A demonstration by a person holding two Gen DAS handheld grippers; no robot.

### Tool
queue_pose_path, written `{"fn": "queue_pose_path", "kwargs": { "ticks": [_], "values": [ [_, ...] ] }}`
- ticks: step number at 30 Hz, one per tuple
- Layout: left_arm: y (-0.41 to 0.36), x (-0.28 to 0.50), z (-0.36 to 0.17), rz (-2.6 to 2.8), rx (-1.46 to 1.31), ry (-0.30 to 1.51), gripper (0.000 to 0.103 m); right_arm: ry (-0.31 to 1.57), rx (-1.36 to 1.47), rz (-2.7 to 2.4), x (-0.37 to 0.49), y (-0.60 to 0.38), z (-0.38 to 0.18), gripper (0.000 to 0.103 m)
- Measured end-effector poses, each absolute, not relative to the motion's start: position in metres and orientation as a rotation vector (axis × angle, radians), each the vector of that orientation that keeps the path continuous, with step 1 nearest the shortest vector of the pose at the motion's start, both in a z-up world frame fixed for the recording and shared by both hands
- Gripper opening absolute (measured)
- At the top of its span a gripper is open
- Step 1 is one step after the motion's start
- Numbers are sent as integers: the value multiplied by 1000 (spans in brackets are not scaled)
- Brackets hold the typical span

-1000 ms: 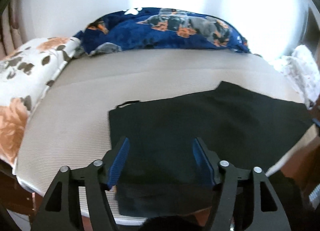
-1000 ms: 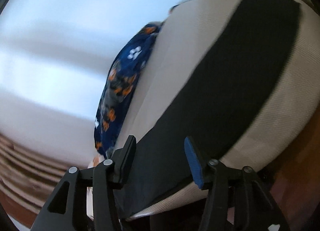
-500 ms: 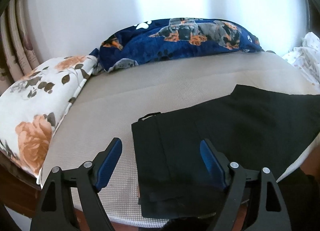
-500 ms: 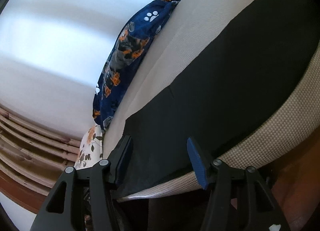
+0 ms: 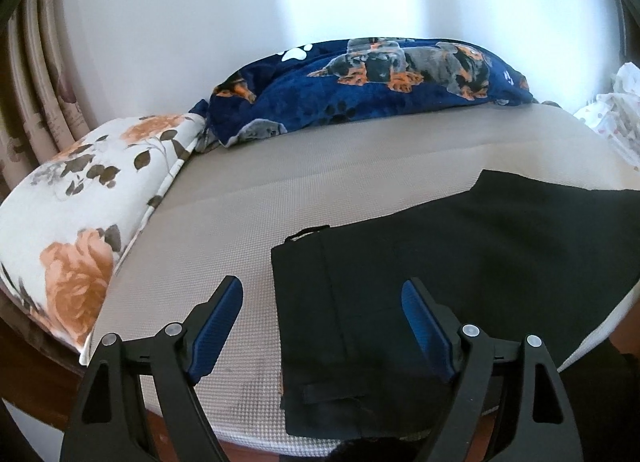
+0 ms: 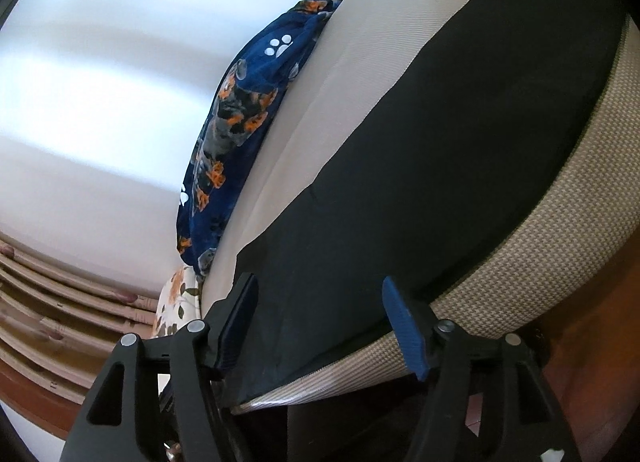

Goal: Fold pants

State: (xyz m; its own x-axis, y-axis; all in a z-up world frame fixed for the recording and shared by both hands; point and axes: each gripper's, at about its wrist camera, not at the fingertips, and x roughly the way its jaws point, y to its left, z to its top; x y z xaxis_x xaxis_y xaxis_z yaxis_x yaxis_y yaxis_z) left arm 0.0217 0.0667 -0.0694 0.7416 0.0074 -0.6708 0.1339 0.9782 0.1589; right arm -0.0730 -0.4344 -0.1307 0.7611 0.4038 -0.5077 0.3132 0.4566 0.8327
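Observation:
The black pants (image 5: 460, 274) lie flat on the beige mattress (image 5: 280, 198), waistband end nearest my left gripper, legs running off to the right. My left gripper (image 5: 322, 312) is open and empty, hovering over the waistband corner at the mattress's front edge. In the right wrist view the pants (image 6: 440, 166) run along the mattress edge (image 6: 540, 230). My right gripper (image 6: 318, 312) is open and empty, low at the mattress's side, its fingers astride the near end of the pants.
A floral pillow (image 5: 76, 214) lies at the left. A navy dog-print blanket (image 5: 360, 82) is bunched along the wall. White patterned cloth (image 5: 616, 118) sits at the far right. Curtains (image 5: 36, 102) hang at the left.
My left gripper has pulled back and to the left, so the pants' waistband corner now shows between its fingers. My right gripper has shifted and tilted along the mattress edge. Both stay open.

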Motion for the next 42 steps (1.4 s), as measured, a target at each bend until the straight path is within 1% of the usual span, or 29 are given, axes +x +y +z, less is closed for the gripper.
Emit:
{"fn": "queue_pose_path", "kwargs": {
  "ticks": [7, 12, 18, 24, 37, 40, 42],
  "values": [
    [63, 20, -72, -58, 208, 737, 82, 723, 1152, 3, -81, -452, -137, 65],
    [64, 20, -76, -71, 205, 750, 82, 650, 1143, -153, -102, -498, -137, 65],
    [71, 23, -76, -82, 155, 763, 82, 431, 1231, -343, -162, -581, -140, 65],
    [83, 27, -76, -74, 81, 789, 82, 271, 1349, -356, -190, -634, -152, 65],
    [94, 35, -79, -6, 76, 819, 82, 346, 1353, -388, -164, -676, -181, 65],
    [94, 36, -81, 5, 87, 827, 82, 334, 1358, -383, -160, -681, -189, 71],
    [93, 36, -81, 5, 92, 825, 82, 327, 1351, -377, -160, -684, -188, 72]
  ]
}}
